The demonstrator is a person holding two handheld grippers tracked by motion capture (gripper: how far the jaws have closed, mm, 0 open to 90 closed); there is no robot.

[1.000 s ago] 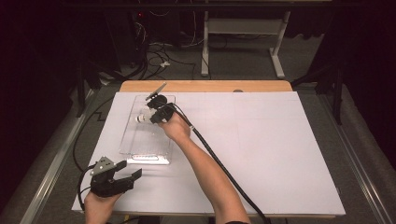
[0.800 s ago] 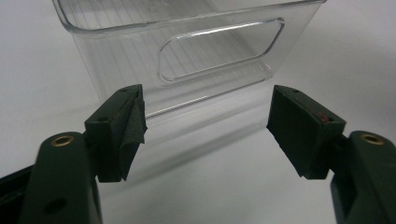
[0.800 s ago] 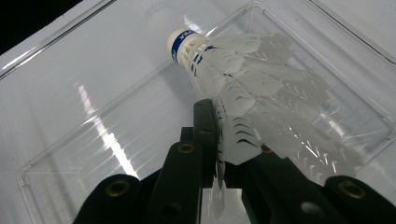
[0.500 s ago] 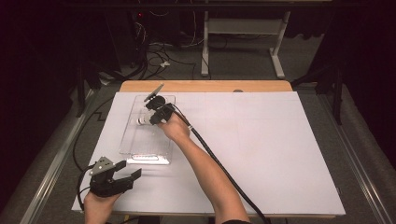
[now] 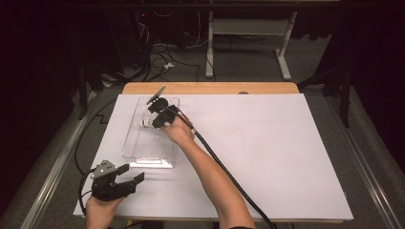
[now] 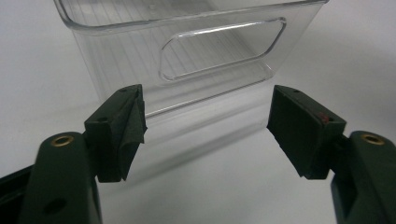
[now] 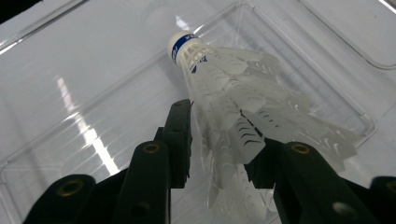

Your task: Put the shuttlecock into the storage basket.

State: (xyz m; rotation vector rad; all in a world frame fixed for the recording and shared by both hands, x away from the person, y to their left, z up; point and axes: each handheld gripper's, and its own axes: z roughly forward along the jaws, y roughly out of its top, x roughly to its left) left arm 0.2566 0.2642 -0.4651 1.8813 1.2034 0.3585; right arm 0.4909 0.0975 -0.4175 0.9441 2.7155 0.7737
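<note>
On the white-covered bench (image 5: 267, 157) a clear plastic bin (image 5: 143, 152) lies toward the left side, its long axis running away from the person. The right tool (image 5: 154, 118) reaches into the far half of the bin, and its jaws have just been opening with a white shuttlecock (image 7: 233, 107) between them. In the right gripper view the shuttlecock's plastic skirt sits in the gap between the two black jaws, with its cork tip and blue band pointing away toward the bin's floor; whether the pads press on the skirt I cannot tell, though the gap looks loose around it. The left tool (image 5: 125, 177) rests near the front left corner of the bench, just short of the bin's near end wall (image 6: 196, 60), its jaws spread wide with nothing between them.
</note>
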